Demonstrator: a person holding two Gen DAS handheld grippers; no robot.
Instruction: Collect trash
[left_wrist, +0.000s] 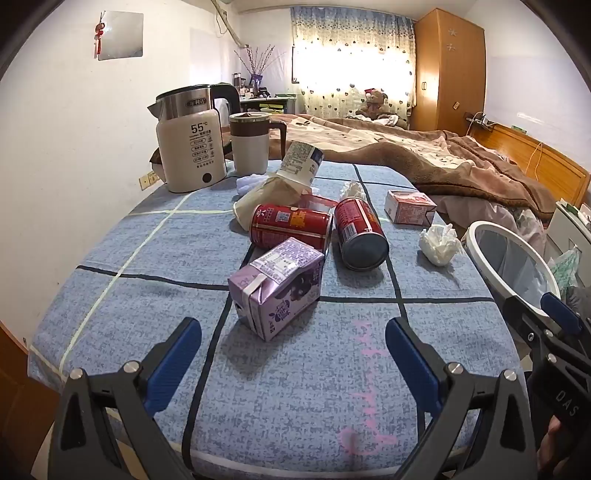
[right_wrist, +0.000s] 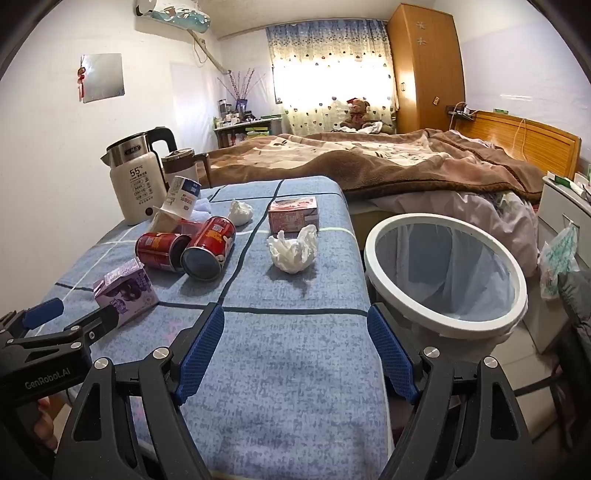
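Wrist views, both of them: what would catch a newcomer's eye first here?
Most striking is the litter on the blue checked tablecloth: two red cans lying on their sides mid-table, with a purple drink carton tipped over nearest the open left gripper. A crumpled white tissue sits ahead of the open right gripper. The white-rimmed bin stands beside the table's right edge.

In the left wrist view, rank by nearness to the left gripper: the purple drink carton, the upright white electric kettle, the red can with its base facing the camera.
Seen from the open left gripper:
1. Purple drink carton, lying just ahead, centre.
2. Red can with its base facing the camera, beyond the carton, slightly right.
3. Upright white electric kettle, at the table's far left.
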